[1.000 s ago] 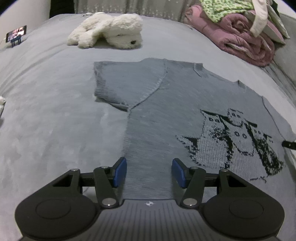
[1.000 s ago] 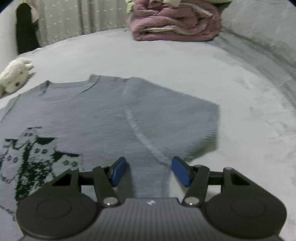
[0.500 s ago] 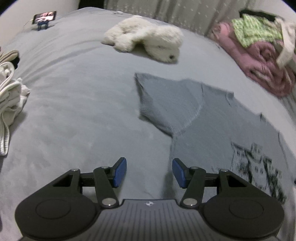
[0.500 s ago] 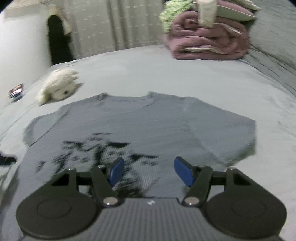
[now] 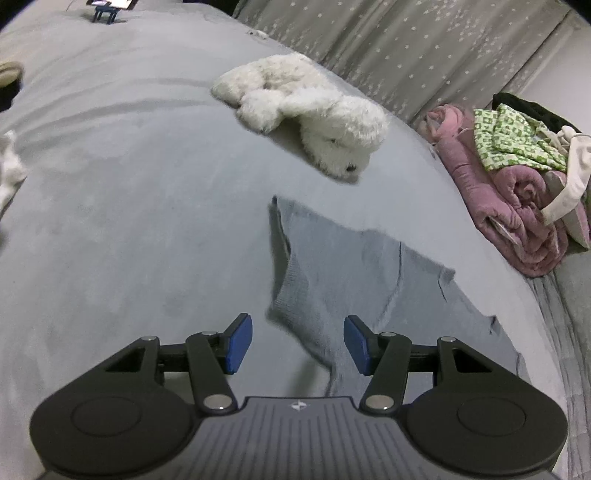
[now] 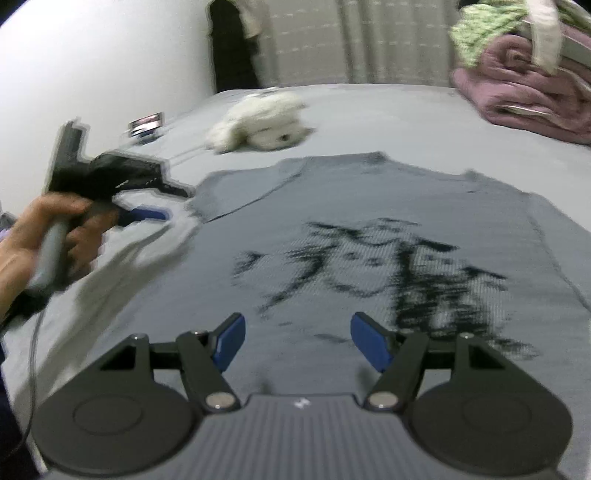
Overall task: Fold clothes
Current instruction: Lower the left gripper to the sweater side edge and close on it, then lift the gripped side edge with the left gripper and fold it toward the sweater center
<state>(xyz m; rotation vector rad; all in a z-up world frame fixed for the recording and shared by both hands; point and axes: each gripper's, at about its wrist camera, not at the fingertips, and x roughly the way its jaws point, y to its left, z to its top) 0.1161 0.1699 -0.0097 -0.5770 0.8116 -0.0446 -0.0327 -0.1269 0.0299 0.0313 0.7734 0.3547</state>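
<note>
A grey knit sweater (image 5: pixel 332 266) with a black cat pattern (image 6: pixel 369 236) lies flat, front up, on the grey bed (image 5: pixel 129 184). My left gripper (image 5: pixel 298 343) hovers open over the sweater's left sleeve, whose cuff edge shows between the blue pads (image 5: pixel 240 341) without touching them. My right gripper (image 6: pixel 300 343) stands open above the sweater's lower chest, nothing between its pads. In the blurred right wrist view, a hand (image 6: pixel 55 236) holds the left gripper (image 6: pixel 162 203) at the sleeve's outer edge.
A white plush toy (image 5: pixel 306 110) lies beyond the sleeve. A rolled pink blanket (image 5: pixel 517 206) with green patterned cloth on it sits at the right. A phone on a stand (image 5: pixel 110 5) is far back left; white cloth (image 5: pixel 9 166) lies at the left edge.
The left gripper swung left from the sweater's body to its left sleeve. The right gripper swept left from the right sleeve to over the cat pattern, and its jaws stand slightly wider.
</note>
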